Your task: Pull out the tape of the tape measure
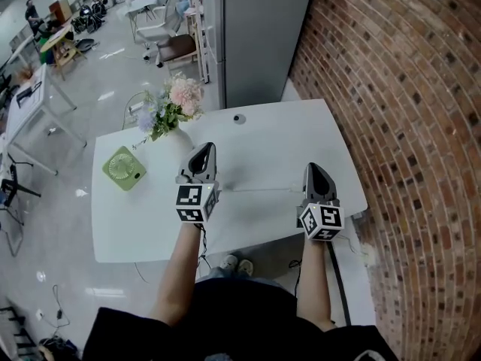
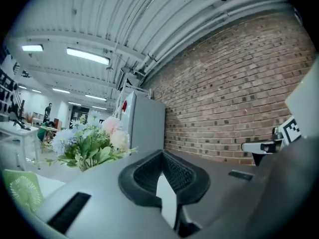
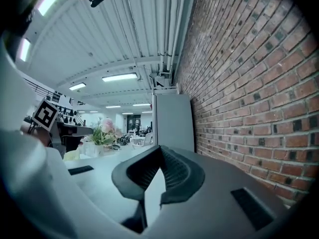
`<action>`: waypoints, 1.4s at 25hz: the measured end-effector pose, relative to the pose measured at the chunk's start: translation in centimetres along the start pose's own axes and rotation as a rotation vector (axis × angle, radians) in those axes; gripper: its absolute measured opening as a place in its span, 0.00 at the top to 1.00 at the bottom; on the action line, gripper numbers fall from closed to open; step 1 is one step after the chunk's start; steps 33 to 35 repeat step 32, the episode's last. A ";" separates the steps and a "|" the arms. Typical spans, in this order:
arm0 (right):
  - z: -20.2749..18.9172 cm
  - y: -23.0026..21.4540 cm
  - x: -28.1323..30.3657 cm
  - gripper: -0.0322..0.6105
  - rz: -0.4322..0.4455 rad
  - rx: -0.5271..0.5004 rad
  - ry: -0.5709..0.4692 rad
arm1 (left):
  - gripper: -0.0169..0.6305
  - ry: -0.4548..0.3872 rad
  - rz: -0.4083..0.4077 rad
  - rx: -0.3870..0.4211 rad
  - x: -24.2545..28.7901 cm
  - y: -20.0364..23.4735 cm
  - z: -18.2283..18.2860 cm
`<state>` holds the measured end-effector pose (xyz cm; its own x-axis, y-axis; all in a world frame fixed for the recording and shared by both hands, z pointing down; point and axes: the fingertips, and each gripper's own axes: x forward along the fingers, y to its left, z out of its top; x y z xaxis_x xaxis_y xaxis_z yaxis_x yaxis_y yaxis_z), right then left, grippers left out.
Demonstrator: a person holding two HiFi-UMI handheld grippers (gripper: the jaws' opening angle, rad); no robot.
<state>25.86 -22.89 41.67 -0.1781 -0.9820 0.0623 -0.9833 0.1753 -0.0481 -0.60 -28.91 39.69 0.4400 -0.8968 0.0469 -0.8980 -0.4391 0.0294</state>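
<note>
Both grippers are held level above the white table point(image 1: 285, 138) and point away from me. In the head view my left gripper point(image 1: 203, 151) is shut, and in its own view the left gripper point(image 2: 162, 157) has its jaws meeting at the tip with nothing between them. My right gripper point(image 1: 315, 168) is likewise shut and empty, as the right gripper point(image 3: 160, 151) shows in its own view. A thin pale strip point(image 1: 259, 190) lies on the table between the two grippers. I cannot tell whether it is the tape. No tape measure case shows in any view.
A vase of flowers point(image 1: 174, 110) and a small green fan point(image 1: 124, 167) stand at the table's left. A small round thing point(image 1: 239, 118) sits near the far edge. A brick wall point(image 1: 406, 126) runs along the right, and a grey cabinet point(image 1: 263, 36) stands behind the table.
</note>
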 end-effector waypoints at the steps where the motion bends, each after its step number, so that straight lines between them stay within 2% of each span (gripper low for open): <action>1: 0.1 0.2 -0.3 0.95 0.001 0.003 -0.005 | 0.94 0.002 -0.003 0.007 -0.2 -0.3 0.0; 14: 0.0 0.9 -1.0 0.95 0.004 -0.001 0.000 | 0.94 0.017 -0.057 0.032 -1.5 -1.4 -0.9; 24: -0.2 1.9 -0.9 0.95 0.028 -0.039 0.020 | 0.94 0.033 -0.068 0.041 -1.8 -1.5 -1.4; 35: -0.6 2.1 -0.8 0.95 0.034 -0.028 0.021 | 0.94 0.042 -0.081 0.059 -1.6 -1.9 -1.7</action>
